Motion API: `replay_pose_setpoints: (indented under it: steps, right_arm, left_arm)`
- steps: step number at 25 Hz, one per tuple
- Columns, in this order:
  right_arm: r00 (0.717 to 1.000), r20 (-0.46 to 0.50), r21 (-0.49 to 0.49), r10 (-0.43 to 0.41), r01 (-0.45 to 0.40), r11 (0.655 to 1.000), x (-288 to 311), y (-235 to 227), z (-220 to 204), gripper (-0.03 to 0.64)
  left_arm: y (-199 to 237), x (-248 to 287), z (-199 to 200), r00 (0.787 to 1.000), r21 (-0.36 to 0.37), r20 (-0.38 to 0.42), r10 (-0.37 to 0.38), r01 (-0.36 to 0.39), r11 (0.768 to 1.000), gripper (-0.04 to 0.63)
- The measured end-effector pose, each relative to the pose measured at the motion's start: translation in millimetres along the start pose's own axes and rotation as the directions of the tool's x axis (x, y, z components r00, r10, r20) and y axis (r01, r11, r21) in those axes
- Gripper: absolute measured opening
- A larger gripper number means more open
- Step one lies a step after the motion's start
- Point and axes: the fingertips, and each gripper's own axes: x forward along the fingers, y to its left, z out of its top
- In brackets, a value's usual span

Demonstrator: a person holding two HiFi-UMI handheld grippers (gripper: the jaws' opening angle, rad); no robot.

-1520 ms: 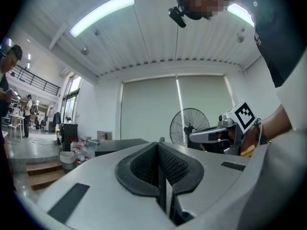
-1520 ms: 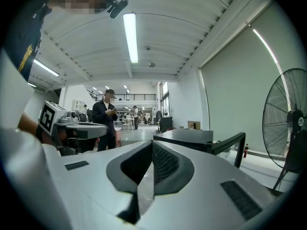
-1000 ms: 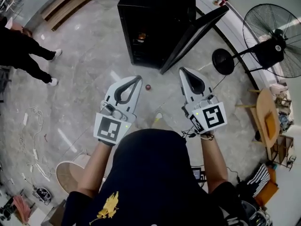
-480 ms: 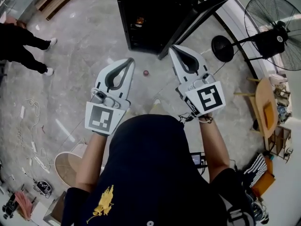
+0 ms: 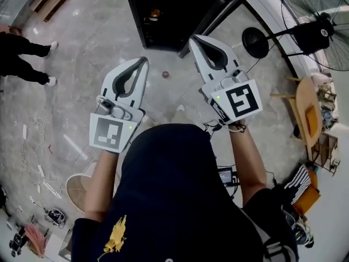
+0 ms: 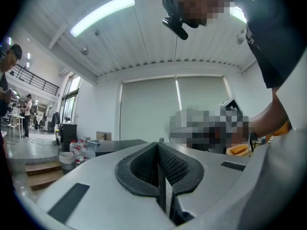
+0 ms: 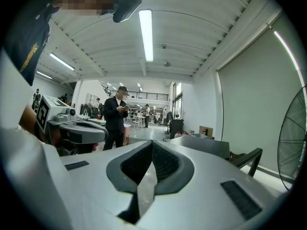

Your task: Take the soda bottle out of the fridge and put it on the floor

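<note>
The black fridge (image 5: pixel 163 15) stands on the floor at the top of the head view, its door (image 5: pixel 218 4) swung open to the right. On a shelf inside sits a small orange item (image 5: pixel 155 13); I cannot tell whether it is the soda bottle. My left gripper (image 5: pixel 143 61) is shut and empty, held level a short way in front of the fridge. My right gripper (image 5: pixel 194 39) is also shut and empty, its tip close to the lower edge of the open door. Both gripper views show the jaws pressed together, left gripper (image 6: pixel 158 143) and right gripper (image 7: pixel 152 142), with nothing between them.
A small red thing (image 5: pixel 165 74) lies on the floor between the grippers. A standing fan (image 5: pixel 319 31) with a round base (image 5: pixel 255 41) is at the right, a wooden chair (image 5: pixel 308 127) below it. A person (image 5: pixel 24 51) stands at the left; cables (image 5: pixel 38 168) lie there.
The fridge has slid toward the top of the head view. Both grippers sit closer to it, the right one now near the open door. Both stay shut.
</note>
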Motion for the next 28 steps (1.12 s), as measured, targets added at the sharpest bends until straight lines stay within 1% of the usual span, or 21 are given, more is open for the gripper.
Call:
replay_pose_setpoints:
  steps: [8,18,28]
  right_arm:
    - [1.000,-0.008,0.000,-0.002,0.002,1.000,5,-3,-4,-0.003]
    - [1.000,-0.012,0.012,-0.020,0.020,1.000,-2,-7,-7,-0.003]
    - [1.000,-0.011,0.014,-0.007,0.007,1.000,-3,0,-8,-0.003]
  left_arm:
    - [5,10,-2,1.000,-0.003,-0.002,-0.013,0.013,1.000,0.015]
    - [2,18,0,0.999,0.000,0.021,-0.026,0.026,1.000,0.015]
    - [0,17,0,1.000,0.003,0.017,-0.026,0.026,1.000,0.015]
